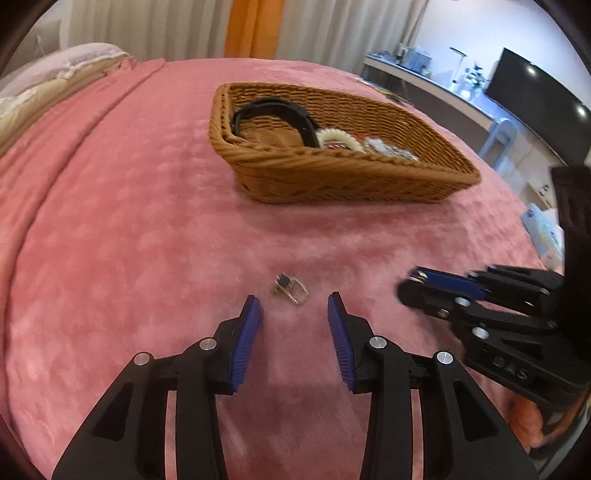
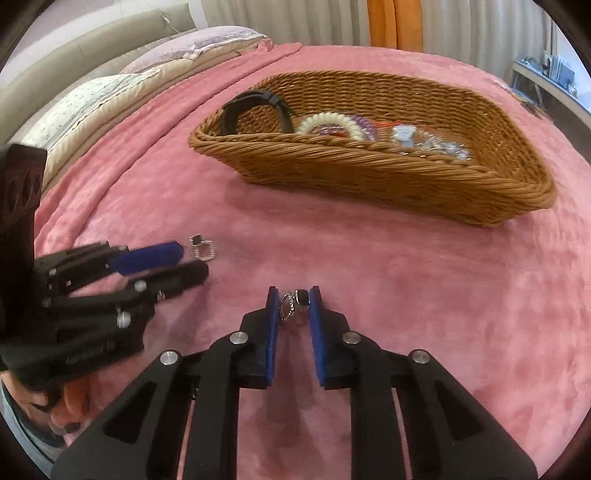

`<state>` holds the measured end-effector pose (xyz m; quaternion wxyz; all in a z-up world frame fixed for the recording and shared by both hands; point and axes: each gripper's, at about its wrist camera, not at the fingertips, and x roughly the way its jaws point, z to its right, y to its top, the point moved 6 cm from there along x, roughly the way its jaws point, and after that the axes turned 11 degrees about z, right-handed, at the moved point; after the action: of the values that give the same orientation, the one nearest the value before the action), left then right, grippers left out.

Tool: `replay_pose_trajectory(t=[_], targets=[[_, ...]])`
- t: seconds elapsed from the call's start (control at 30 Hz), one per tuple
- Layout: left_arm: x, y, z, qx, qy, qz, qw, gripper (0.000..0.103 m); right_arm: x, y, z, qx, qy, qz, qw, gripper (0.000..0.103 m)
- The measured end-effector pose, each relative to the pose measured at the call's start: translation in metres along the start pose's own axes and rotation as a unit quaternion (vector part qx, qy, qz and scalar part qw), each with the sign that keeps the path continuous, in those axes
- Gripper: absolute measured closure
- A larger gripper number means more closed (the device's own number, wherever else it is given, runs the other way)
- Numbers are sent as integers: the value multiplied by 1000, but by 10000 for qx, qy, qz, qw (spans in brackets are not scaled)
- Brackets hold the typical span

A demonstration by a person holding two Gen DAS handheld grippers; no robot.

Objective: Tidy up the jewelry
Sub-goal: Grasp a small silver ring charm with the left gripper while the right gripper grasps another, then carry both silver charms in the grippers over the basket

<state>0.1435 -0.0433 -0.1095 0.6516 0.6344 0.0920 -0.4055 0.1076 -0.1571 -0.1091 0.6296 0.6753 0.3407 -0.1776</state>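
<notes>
The right gripper [image 2: 293, 295] is angling down from the bottom of its view, its blue pads pinching a small earring [image 2: 294, 305] with a sparkly loop and a dark stone, just above the blanket. No earlier picture is at hand, so only the pinch itself is being told. The left gripper [image 1: 294, 301] is tilting down from the bottom of its own view, its pads spread apart and touching nothing; a second earring [image 1: 290, 289] is lying on the blanket just beyond the tips, between them. In the right wrist view that gripper is entering from the left edge, a hand [image 2: 44, 406] showing beneath it at the lower left.

A pink blanket [image 1: 129, 221] is covering a bed, with pillows [image 2: 110, 85] at the upper left, curtains [image 1: 155, 26] along the top, and a desk with a dark screen [image 1: 535, 110] at the upper right.

A woven basket [image 2: 369, 177] is sitting in the upper middle, holding a black band [image 2: 255, 105], a cream coil bracelet [image 2: 328, 123] and a silvery tangle of smaller pieces [image 2: 432, 144].
</notes>
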Motion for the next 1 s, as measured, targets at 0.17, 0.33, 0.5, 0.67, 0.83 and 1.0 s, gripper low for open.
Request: replay_pose_trajectory(t=[0.17, 0.33, 0.5, 0.67, 0.83, 1.0], targets=[[13, 6, 2, 173, 278, -64, 9994, 68, 0, -1, 0, -34, 84, 29, 10000, 89], [9, 4, 3, 304, 329, 54, 9990, 83, -4, -1, -1, -43, 207, 127, 9997, 90], [1, 3, 5, 280, 212, 234, 9991, 94, -13, -1, -2, -129, 228, 301, 9992, 90], [-10, 4, 10, 330, 111, 466, 9983, 94, -24, 1, -3, -185, 268, 506, 9982, 90], [-29, 10, 17, 312, -269, 864, 9954, 94, -37, 3, -1, -196, 254, 706, 9970, 90], [-51, 24, 30, 273, -484, 1226, 9909, 94, -63, 14, 8, -56, 142, 903, 9958, 90]])
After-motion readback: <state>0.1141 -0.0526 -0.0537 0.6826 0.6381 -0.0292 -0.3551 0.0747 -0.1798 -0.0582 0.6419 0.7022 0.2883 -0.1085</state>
